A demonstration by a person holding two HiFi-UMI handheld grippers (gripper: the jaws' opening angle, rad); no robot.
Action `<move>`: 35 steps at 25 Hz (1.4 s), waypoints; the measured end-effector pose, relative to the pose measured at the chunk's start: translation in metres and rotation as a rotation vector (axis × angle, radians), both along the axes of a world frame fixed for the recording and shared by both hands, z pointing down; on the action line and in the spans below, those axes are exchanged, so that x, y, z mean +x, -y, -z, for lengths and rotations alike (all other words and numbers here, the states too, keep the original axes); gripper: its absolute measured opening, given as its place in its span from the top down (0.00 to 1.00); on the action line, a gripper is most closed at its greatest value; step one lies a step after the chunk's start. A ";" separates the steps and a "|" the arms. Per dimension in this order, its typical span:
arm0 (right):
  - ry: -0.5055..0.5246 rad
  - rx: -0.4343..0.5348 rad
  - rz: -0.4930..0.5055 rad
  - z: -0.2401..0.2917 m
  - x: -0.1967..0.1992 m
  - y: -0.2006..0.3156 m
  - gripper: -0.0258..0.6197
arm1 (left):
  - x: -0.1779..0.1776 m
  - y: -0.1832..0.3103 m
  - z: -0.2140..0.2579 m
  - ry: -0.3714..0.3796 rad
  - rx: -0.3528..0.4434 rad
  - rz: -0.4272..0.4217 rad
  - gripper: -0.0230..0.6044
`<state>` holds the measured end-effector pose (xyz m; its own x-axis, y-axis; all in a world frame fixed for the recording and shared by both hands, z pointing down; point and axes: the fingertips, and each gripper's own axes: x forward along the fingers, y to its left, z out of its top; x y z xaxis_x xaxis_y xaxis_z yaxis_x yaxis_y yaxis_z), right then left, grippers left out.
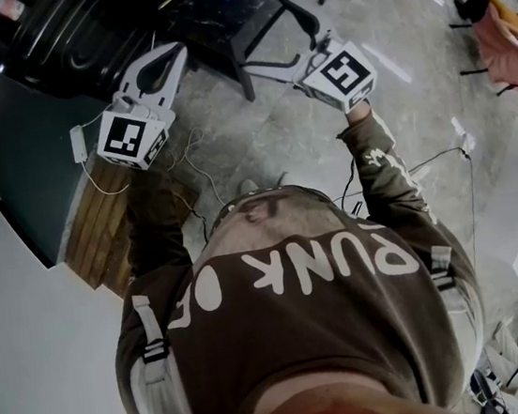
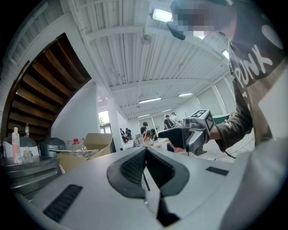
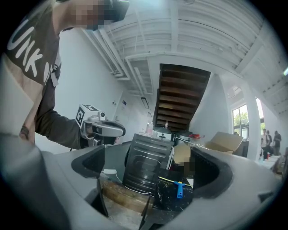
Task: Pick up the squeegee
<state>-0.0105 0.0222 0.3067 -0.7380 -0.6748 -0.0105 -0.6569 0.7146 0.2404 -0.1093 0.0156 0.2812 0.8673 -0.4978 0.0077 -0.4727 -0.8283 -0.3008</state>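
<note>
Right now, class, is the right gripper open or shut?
Open. The right gripper shows its jaws wide apart, nothing between them; the squeegee lies beyond, untouched.

The black table point(image 3: 167, 200) has a glossy, marbled top. On it the squeegee point(image 3: 179, 188) looks like smooth blue plastic. Beside the table are rough wooden planks point(image 3: 119, 195) and a ribbed dark metal box point(image 3: 146, 168).

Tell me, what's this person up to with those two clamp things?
A person holds a two-jaw gripper in each hand, both aimed level, and neither holds anything. The right gripper stands wide open, facing a blue squeegee that lies untouched on a small dark table ahead. The left gripper is shut and empty, held beside the other.
</note>
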 end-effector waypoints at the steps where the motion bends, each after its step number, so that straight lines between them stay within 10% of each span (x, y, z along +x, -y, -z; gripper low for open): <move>1: 0.002 0.003 0.000 0.001 0.000 0.000 0.06 | 0.000 0.000 0.000 0.000 0.001 0.000 0.96; 35: 0.029 0.011 0.034 -0.004 0.043 -0.026 0.04 | 0.034 -0.031 -0.001 0.017 -0.001 0.067 0.96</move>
<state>0.0320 0.0479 0.3109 -0.7597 -0.6491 -0.0393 -0.6391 0.7342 0.2293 -0.0757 0.0469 0.2820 0.8318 -0.5546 0.0227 -0.5219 -0.7953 -0.3085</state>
